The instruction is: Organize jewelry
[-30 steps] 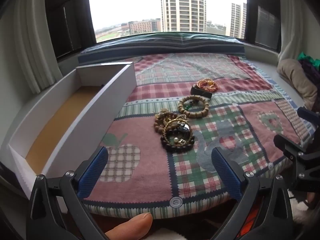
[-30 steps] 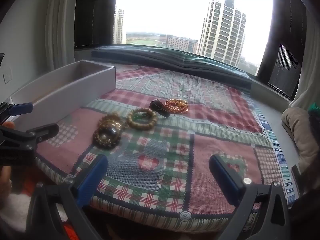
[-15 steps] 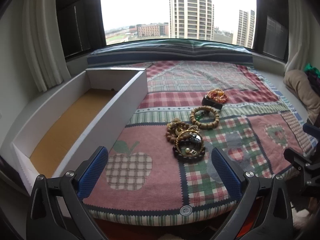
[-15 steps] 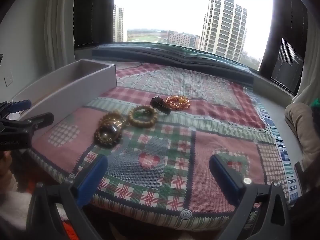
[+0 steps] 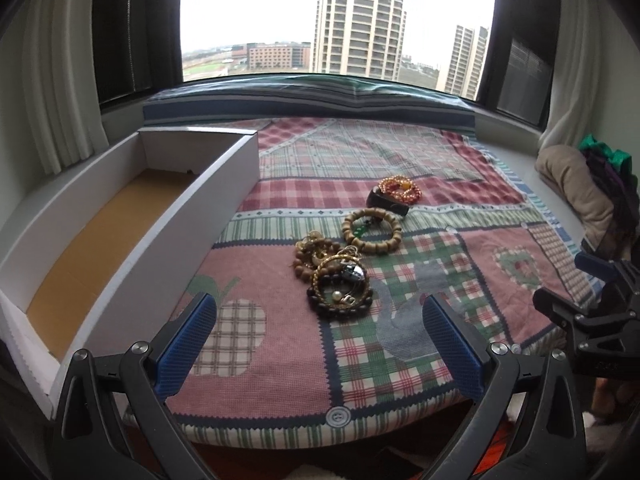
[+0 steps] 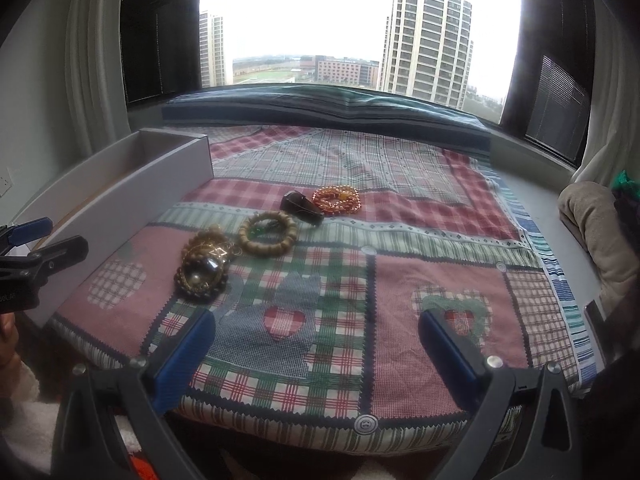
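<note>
— Fingers first: what are both pairs doing?

— Both spread wide with nothing between them. The left gripper (image 5: 319, 336) hovers at the near edge of the patchwork quilt (image 5: 256, 344), its blue pads framing the closest heap of jewelry. The right gripper (image 6: 316, 352) hangs over bare quilt further right, also released.

— Where is the jewelry?

— In a loose diagonal line on the quilt. Nearest is a tangled pile (image 5: 334, 280) of dark beads, gold chain and wooden beads; behind it a wooden bead bracelet (image 5: 372, 231); then a dark piece (image 5: 386, 202) touching an orange bead bracelet (image 5: 400, 189).

— And the destination?

— Probably the long white box (image 5: 168, 240) just left of the pile, open-topped, with a bare brown floor.

— Why does the left side look set to go first?

— My guess: it is aimed at the pile and sits beside the box, so the carry is short. The tangle may lift as a clump, so a pinch on one strand seems wiser.
</note>
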Action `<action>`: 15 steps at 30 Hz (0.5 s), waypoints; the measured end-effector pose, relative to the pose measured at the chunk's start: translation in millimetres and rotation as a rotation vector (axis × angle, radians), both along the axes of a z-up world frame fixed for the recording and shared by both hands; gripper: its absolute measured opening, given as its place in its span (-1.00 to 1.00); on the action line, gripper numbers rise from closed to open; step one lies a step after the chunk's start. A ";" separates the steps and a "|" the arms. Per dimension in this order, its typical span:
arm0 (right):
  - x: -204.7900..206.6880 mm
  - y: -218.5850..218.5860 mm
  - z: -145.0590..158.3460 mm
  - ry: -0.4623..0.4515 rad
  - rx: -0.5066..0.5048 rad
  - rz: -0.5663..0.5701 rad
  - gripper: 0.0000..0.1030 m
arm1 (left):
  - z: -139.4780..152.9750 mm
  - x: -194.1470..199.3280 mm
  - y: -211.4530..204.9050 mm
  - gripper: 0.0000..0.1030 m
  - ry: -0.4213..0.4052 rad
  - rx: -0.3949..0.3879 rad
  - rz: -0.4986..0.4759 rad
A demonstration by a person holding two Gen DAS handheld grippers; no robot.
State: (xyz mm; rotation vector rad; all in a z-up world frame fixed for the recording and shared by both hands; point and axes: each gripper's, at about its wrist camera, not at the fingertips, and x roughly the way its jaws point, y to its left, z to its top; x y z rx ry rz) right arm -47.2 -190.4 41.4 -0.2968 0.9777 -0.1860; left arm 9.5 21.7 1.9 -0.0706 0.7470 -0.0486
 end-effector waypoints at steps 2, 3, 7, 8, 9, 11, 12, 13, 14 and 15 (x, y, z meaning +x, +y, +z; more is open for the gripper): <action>-2.6 4.0 -1.4 -0.006 -0.023 0.008 1.00 | -0.9 -2.5 -3.3 0.99 -0.001 0.004 -0.010; -3.9 6.9 -2.2 -0.009 -0.027 0.025 1.00 | -0.7 -4.1 -4.7 0.99 -0.004 0.011 -0.011; -4.0 14.6 -5.7 0.007 -0.003 0.071 1.00 | -1.0 -6.7 -5.9 0.99 -0.001 0.059 0.018; -3.1 15.3 -5.7 0.008 0.007 0.076 1.00 | -2.2 -5.8 -6.7 0.99 0.005 0.073 0.022; -2.9 15.6 -5.8 0.008 0.014 0.080 1.00 | -4.3 -4.4 -7.5 0.99 0.017 0.081 0.017; -3.4 15.8 -6.7 0.008 0.026 0.089 1.00 | -8.3 -3.7 -10.3 0.99 0.031 0.088 0.001; -3.7 15.8 -7.3 0.007 0.030 0.094 1.00 | -9.1 -4.1 -11.5 0.99 0.032 0.086 -0.007; -4.3 15.9 -7.7 0.006 0.032 0.100 1.00 | -8.8 -4.3 -12.6 0.99 0.030 0.080 -0.016; -5.0 15.8 -8.1 0.004 0.034 0.102 1.00 | -7.5 -4.7 -13.2 0.99 0.023 0.072 -0.026; -5.4 15.0 -8.8 0.004 0.036 0.099 1.00 | -5.6 -5.4 -13.4 0.99 0.012 0.060 -0.035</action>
